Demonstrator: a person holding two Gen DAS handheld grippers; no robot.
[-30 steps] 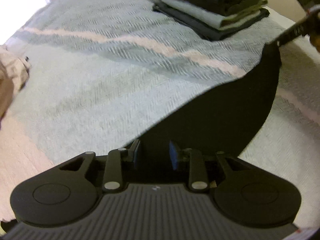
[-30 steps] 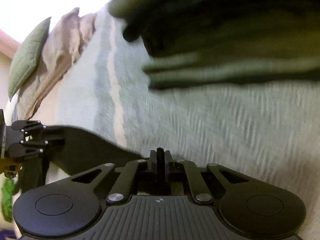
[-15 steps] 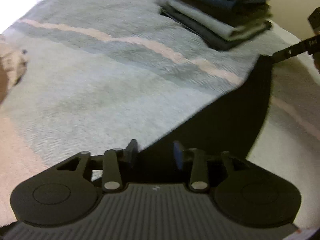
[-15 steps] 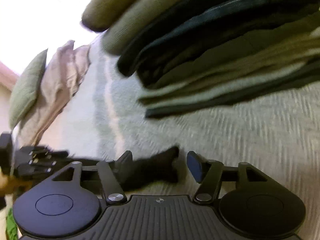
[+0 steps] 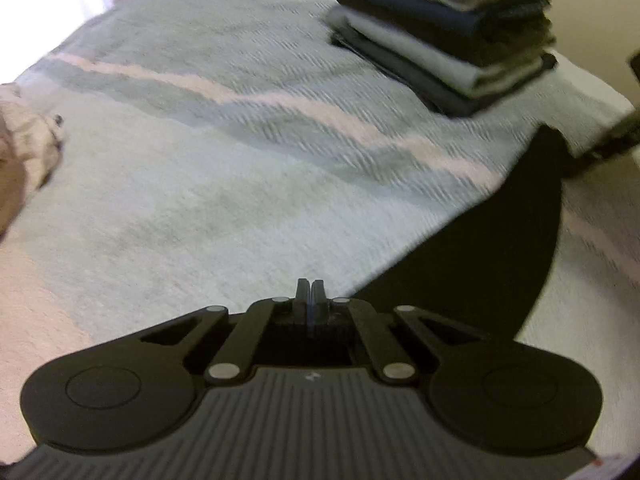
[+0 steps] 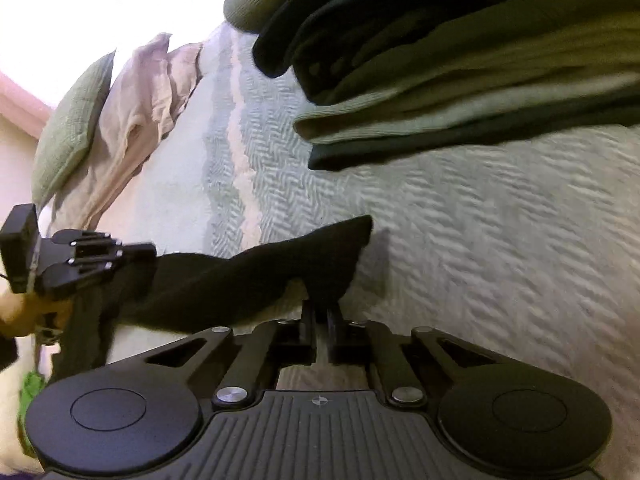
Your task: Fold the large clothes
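The left tongs (image 5: 308, 294) were closed tight, their tips pressed together at the lower centre of the left wrist frame, apparently pinching the edge of the black garment (image 5: 500, 260) that fanned away toward the right of that frame. The right tongs (image 6: 319, 322) stood nearly closed around a corner of the same black garment (image 6: 248, 280) at the centre of the right wrist frame, the cloth stretching from there to the left tongs at the left edge. The garment hung between them above the bed cover (image 5: 240, 184), near the stack of folded clothes (image 5: 448, 36) in the upper right. The step looked like spreading or doubling the garment; the next move probably called for lowering it flat without slack.
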